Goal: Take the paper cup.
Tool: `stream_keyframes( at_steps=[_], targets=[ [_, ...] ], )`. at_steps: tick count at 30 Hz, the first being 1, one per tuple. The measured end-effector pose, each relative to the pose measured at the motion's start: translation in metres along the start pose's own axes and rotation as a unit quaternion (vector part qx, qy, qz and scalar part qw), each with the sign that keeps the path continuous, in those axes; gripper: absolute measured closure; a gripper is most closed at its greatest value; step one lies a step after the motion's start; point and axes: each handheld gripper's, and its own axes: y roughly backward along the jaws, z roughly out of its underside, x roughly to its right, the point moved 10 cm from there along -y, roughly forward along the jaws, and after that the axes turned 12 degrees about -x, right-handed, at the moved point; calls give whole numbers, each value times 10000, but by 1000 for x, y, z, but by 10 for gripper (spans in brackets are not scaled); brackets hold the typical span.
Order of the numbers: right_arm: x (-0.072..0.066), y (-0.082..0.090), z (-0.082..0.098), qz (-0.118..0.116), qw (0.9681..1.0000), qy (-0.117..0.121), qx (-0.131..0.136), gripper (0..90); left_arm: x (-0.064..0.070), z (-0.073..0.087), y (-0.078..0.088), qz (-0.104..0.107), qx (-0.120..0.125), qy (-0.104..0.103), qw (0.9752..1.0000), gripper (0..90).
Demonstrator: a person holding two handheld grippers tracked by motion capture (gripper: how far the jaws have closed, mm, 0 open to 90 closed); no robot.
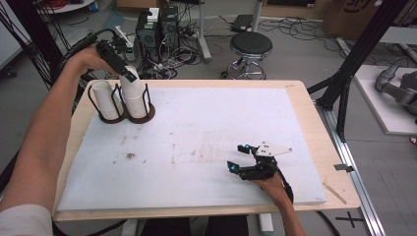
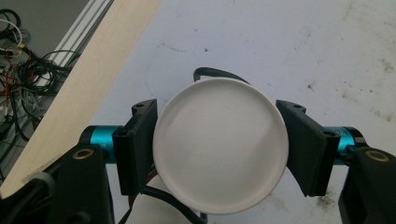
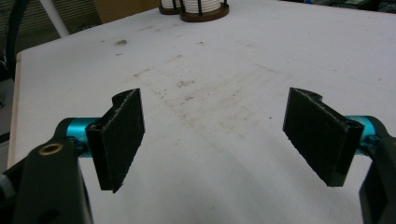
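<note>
High view: your left tool is at the far-left corner of the table, coming down on the top of the right-hand cup stack. That stack stands upright in the right ring of a dark wire holder; a second white stack sits in the left ring, touching distance beside it. Your right tool rests low on the white mat near the front-right, well apart from the cups. So the left hand is clearly the nearer one.

Left gripper view: camera looks straight down the stack's long axis, onto the round upturned base of the top cup. The jaws stand either side of it, left pad pressed on the rim, right pad at the wall: the tool is gripping the cup. The lift should go straight up along that axis, or the holder wires will likely catch.

Right gripper view: jaws spread wide, nothing between them, bare mat below. Holder and stacks show far off at the top edge.
</note>
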Motion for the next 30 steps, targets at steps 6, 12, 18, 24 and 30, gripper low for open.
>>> stream_keyframes(
  at_steps=[6,12,18,24,30],
  targets=[
    [0,0,0,-14,10000,-31,-38,214,0,-1,1,-10,8,128,9999,330],
    [0,-1,1,-32,10000,-34,-59,214,0,0,3,22,19,138,9999,334],
    [0,-1,1,-8,10000,-16,-58,214,0,2,7,13,61,137,9999,340],
    [0,-1,1,-7,10000,-25,-65,214,0,2,10,-33,86,174,9998,347],
    [0,-1,1,-6,10000,-24,-67,214,0,3,12,-47,105,216,9997,350]
  ],
)
